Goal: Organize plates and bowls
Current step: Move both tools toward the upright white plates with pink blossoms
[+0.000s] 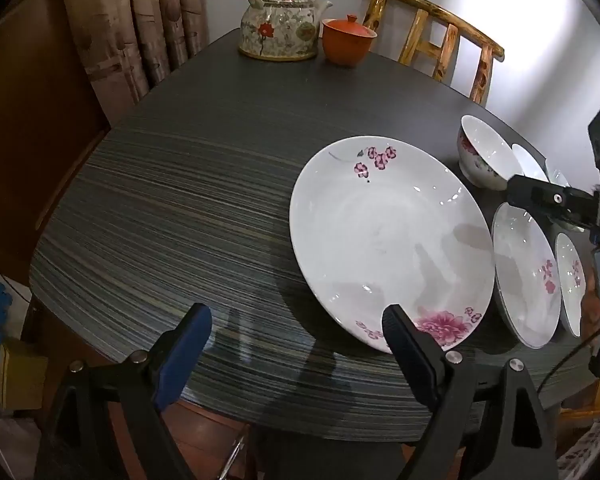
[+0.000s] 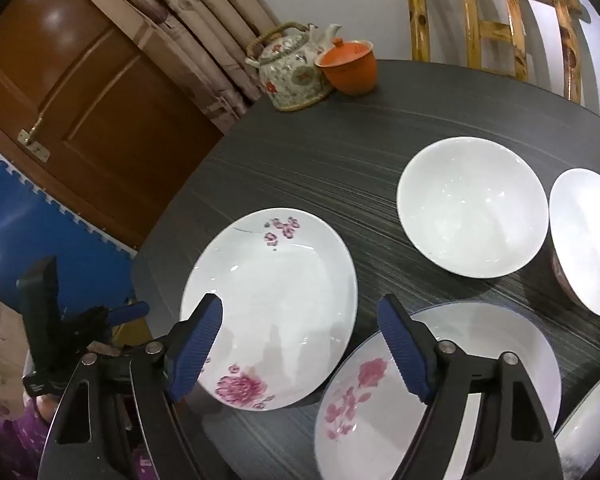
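Observation:
A large white plate with pink flowers lies on the dark striped table; it also shows in the right wrist view. My left gripper is open and empty at the table's near edge, its right finger over the plate's rim. My right gripper is open and empty, above the gap between the large plate and a smaller flowered plate. That smaller plate and a third plate lie to the right. Two white bowls stand behind them.
A floral teapot and an orange lidded cup stand at the table's far edge. A bamboo chair is behind the table. Curtains and a wooden door are to the left. The right gripper shows at the right of the left wrist view.

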